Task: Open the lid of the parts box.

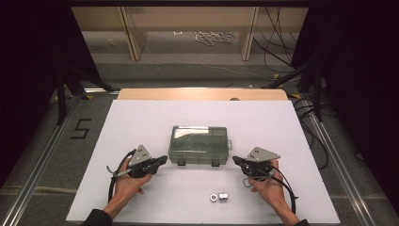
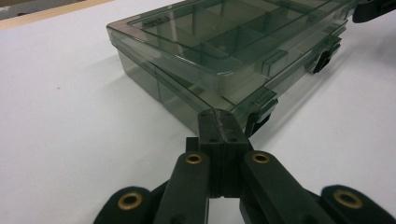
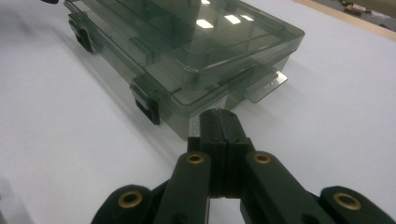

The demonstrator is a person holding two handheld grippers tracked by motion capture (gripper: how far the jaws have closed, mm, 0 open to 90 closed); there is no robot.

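A smoky clear plastic compartment box [image 1: 198, 144] lies with its lid down in the middle of the white table, two dark latches on its near side. My left gripper [image 1: 164, 159] rests by the box's near left corner, jaws pressed together with nothing between them. In the left gripper view my left gripper [image 2: 218, 122] points at the corner of the box [image 2: 224, 51]. My right gripper [image 1: 235, 160] sits by the near right corner, also shut and empty. In the right gripper view my right gripper [image 3: 218, 122] points at the box [image 3: 196, 51] near its side tab.
Two small metal nuts [image 1: 219, 197] lie on the white sheet [image 1: 141, 117] near the front edge, between the person's forearms. Beyond the table's wooden far edge [image 1: 202, 93] are floor, cables and stand legs. Metal rails run along both sides.
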